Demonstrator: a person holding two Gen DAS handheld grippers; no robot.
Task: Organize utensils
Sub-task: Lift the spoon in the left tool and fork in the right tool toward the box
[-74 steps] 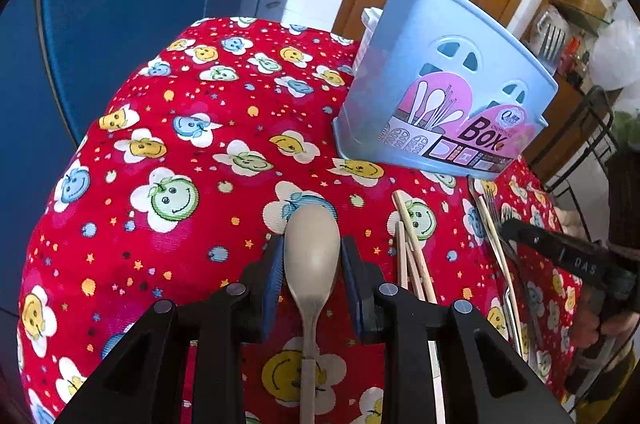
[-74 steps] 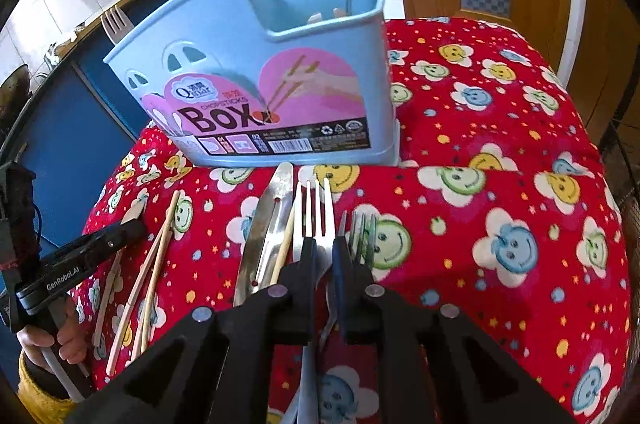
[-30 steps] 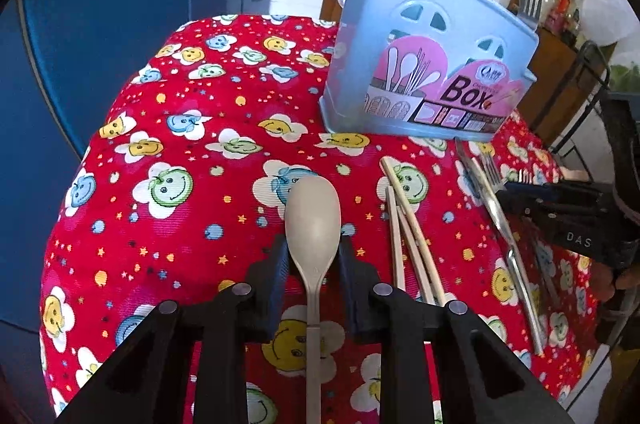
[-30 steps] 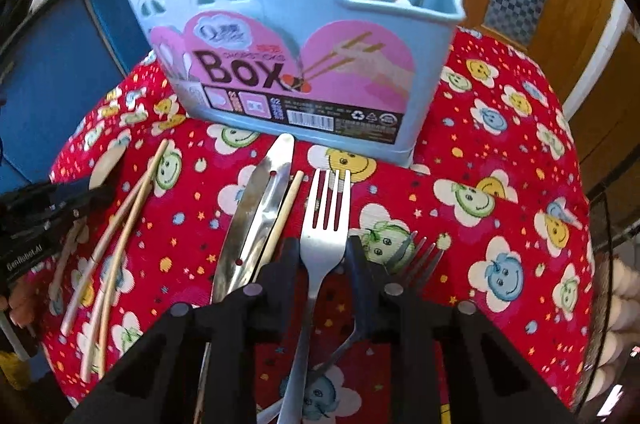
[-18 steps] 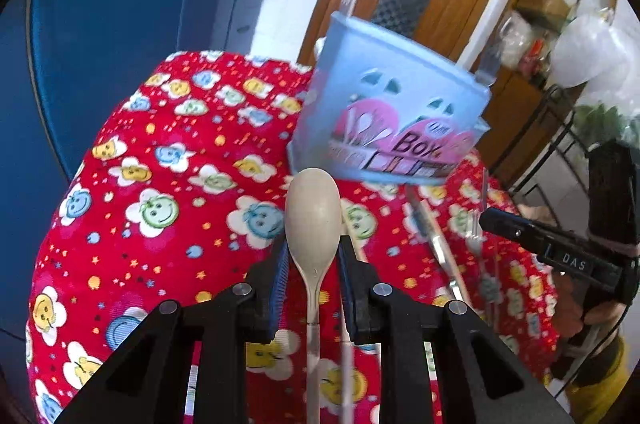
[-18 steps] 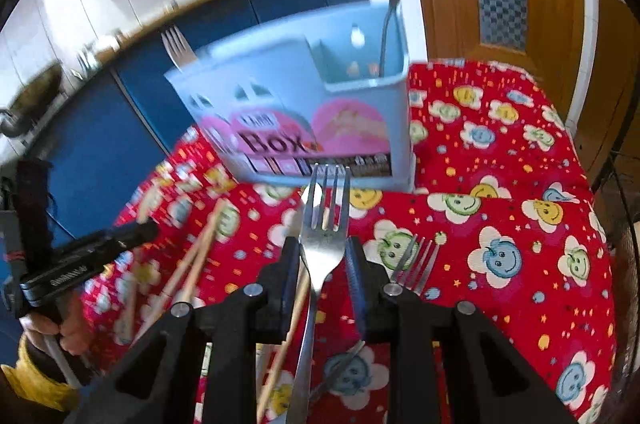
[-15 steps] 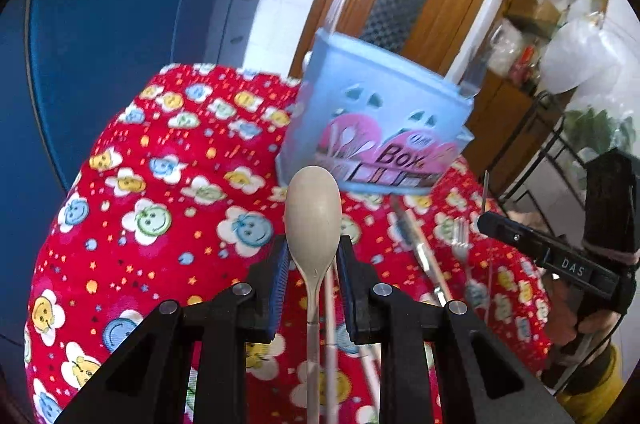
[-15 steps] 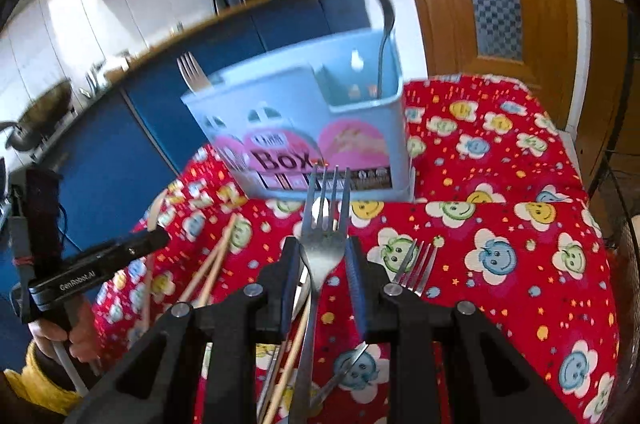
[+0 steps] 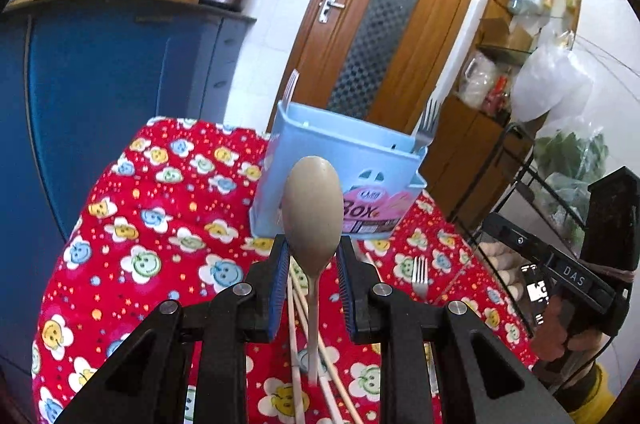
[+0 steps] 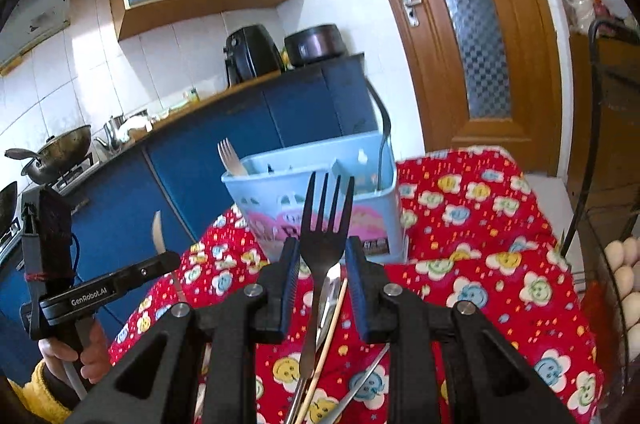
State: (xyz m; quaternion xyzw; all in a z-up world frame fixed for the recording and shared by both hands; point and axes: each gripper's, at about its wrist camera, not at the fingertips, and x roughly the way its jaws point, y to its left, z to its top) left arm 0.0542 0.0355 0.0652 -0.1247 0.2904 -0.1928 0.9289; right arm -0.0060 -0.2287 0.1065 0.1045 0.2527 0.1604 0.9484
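Item 1: left claw (image 9: 313,260) is gripping a beige spoon (image 9: 313,210) at the neck, bowl pointing forward, handle trailing back between the fingers, clear of the worktop (image 9: 152,224).

Item 2: right claw (image 10: 322,264) is clamping a steel fork (image 10: 325,228) just below the tines, tines forward.

Item 3: blue utensil box (image 9: 352,164) is standing upright ahead on the red smiley cloth, already holding forks; both pieces are probably being carried toward it.

Item 4: chopsticks (image 9: 294,308), a table knife (image 10: 328,288) and a spare fork (image 9: 420,274) are lying on the cloth, awaiting sorting.
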